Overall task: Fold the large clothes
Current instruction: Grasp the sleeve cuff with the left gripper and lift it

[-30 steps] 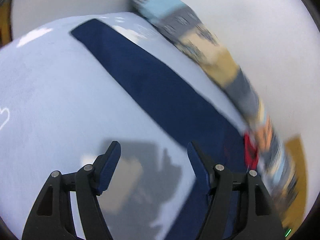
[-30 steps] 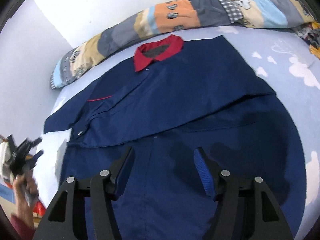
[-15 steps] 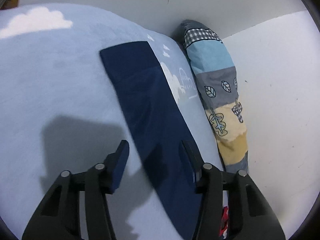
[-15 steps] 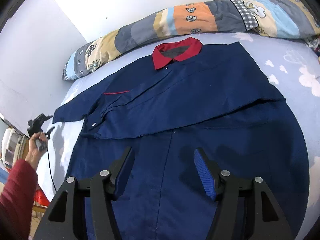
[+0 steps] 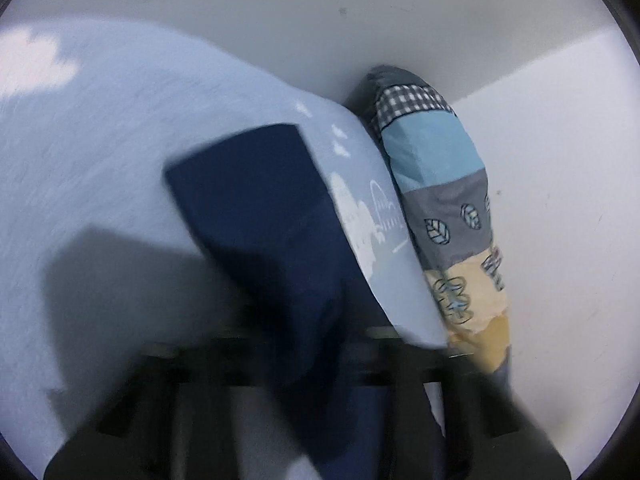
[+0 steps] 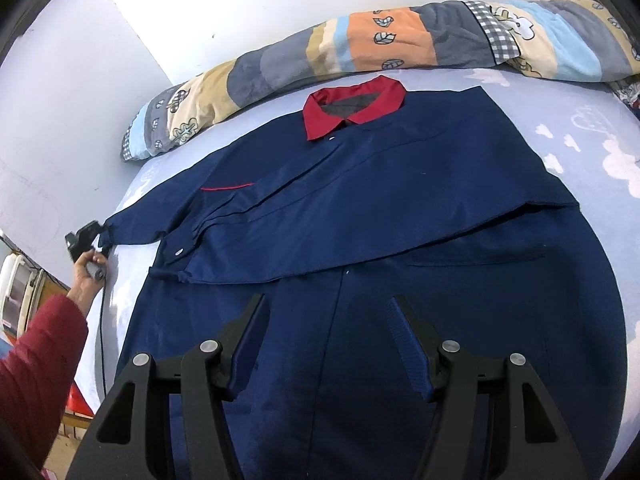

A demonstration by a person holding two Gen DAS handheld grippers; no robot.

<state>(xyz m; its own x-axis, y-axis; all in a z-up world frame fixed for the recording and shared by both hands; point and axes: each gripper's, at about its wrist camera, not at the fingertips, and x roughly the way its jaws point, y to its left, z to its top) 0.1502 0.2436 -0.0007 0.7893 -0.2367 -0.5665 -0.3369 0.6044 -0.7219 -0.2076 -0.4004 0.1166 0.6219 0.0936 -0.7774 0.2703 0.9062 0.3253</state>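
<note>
- Right wrist view: a navy jacket (image 6: 380,216) with a red collar (image 6: 354,110) lies spread flat on the bed (image 6: 600,140), collar toward the far edge, its body covering most of the middle of the bed.
- One sleeve is folded across the front of the jacket; the other sleeve (image 6: 148,224) stretches out flat toward the bed's left edge.
- A long patchwork pillow (image 6: 360,52) runs along the far edge of the bed against the white wall (image 6: 240,8).
- The right hand-held gripper (image 6: 328,340) hangs over the lower front of the jacket with its jaws standing well apart and nothing between them; whether the tips touch the cloth cannot be told.
- At the bed's left edge, the left hand-held gripper (image 6: 102,236) meets the cuff end of the outstretched sleeve, carried by a hand (image 6: 86,276) in a red sleeve (image 6: 36,364).
- Left wrist view: blurred; the navy sleeve (image 5: 260,216) runs up the middle from the gripper's fingers, lying on the pale blue sheet with white clouds.
- The left hand-held gripper (image 5: 316,364) has just been closing and its jaws are now fully together, with the sleeve cloth caught between them.
- The end of the patchwork pillow (image 5: 440,208) lies in the bed's far corner, just beside the sleeve, against the wall.
</note>
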